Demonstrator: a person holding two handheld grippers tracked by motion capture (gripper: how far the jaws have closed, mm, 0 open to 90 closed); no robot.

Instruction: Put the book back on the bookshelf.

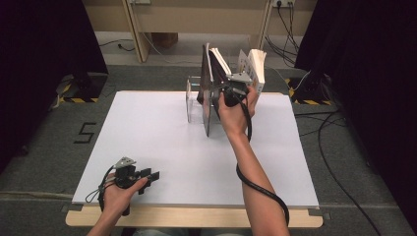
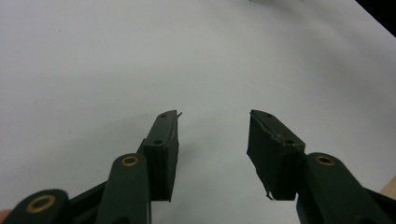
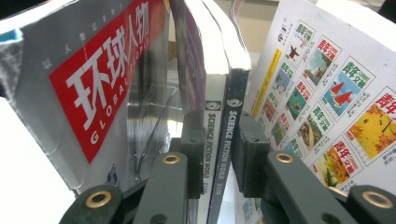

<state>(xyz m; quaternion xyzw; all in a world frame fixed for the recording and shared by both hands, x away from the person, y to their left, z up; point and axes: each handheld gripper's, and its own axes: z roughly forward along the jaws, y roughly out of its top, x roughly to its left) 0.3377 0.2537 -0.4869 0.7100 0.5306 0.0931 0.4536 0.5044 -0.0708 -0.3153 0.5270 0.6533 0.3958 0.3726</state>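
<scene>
Currently the right gripper (image 3: 219, 158) clamps two Science Fiction World magazines (image 3: 219, 135) by their spines, upright in the clear rack (image 1: 194, 101). Risk: neighbouring magazines beside the rack topple. The left gripper (image 2: 212, 140) rests wide, empty.

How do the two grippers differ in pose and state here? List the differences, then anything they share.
1. The left gripper has its fingers spread with only bare white table between them; the right gripper has two Science Fiction World magazines between its fingers.
2. The left sits low near the table's front edge; the right is raised at the far magazine stand.
Both have black fingers and are hand-held.
</scene>
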